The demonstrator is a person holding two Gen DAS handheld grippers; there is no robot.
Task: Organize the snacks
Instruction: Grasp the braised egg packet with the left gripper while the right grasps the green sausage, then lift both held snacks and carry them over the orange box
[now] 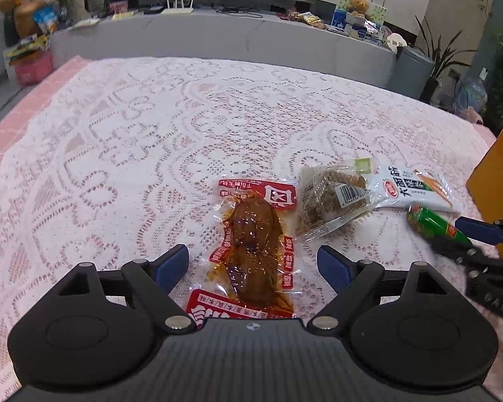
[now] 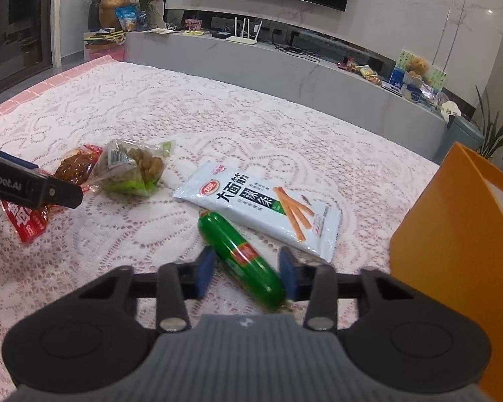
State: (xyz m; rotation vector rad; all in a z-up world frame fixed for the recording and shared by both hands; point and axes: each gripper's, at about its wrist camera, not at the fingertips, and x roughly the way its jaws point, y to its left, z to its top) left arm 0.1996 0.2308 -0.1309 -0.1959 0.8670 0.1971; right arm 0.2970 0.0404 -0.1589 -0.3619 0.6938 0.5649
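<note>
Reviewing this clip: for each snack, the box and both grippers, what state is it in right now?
Left gripper: open, fingers either side of the red packet.
Right gripper: open, fingers straddling the green sausage.
Red packet: sealed, flat on the cloth.
Green sausage: wrapped, lying on the cloth.
White packet: sealed, flat.
Clear packet: sealed, lying crumpled.
Orange box: upright.

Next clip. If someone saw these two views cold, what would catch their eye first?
Probably the green sausage lying between the open blue pads of the right tool, just in front of the white snack packet. Next, the red-edged packet of brown meat between the open pads of the left tool, on the white lace tablecloth. An orange box stands at the right.
</note>
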